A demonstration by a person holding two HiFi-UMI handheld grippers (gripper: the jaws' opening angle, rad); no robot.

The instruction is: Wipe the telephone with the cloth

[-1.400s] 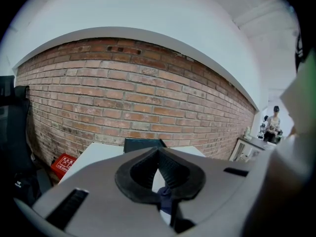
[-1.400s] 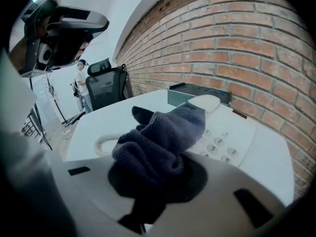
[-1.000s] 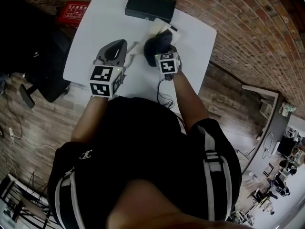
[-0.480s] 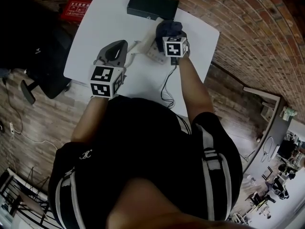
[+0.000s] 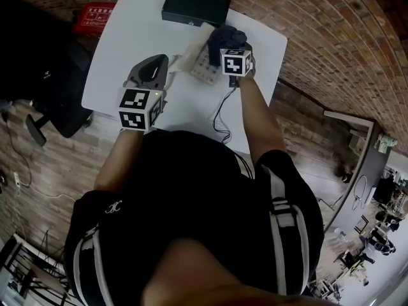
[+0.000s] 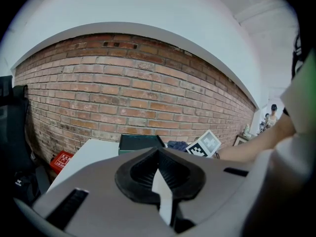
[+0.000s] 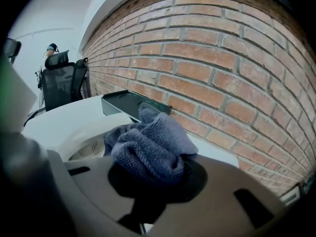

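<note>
A dark, flat rectangular box [image 5: 194,8] is seen at the far edge of the white surface [image 5: 121,43], before a red brick wall [image 6: 128,88]. The blue-grey woven cloth [image 7: 148,149] is clamped in the right gripper [image 5: 224,42] and held over the cream plastic telephone [image 5: 203,67]. The left gripper [image 5: 156,65] is closed and empty nearby.

Right tool [image 5: 223,44] extended, clamped on cloth [image 7: 148,152]; left tool [image 5: 160,65] closed, nearer body.

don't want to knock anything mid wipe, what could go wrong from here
The telephone is not held: the left gripper sits apart from it, so a push from the cloth in the right gripper may slide it toward the black box. The cable behind that gripper could snag.
</note>
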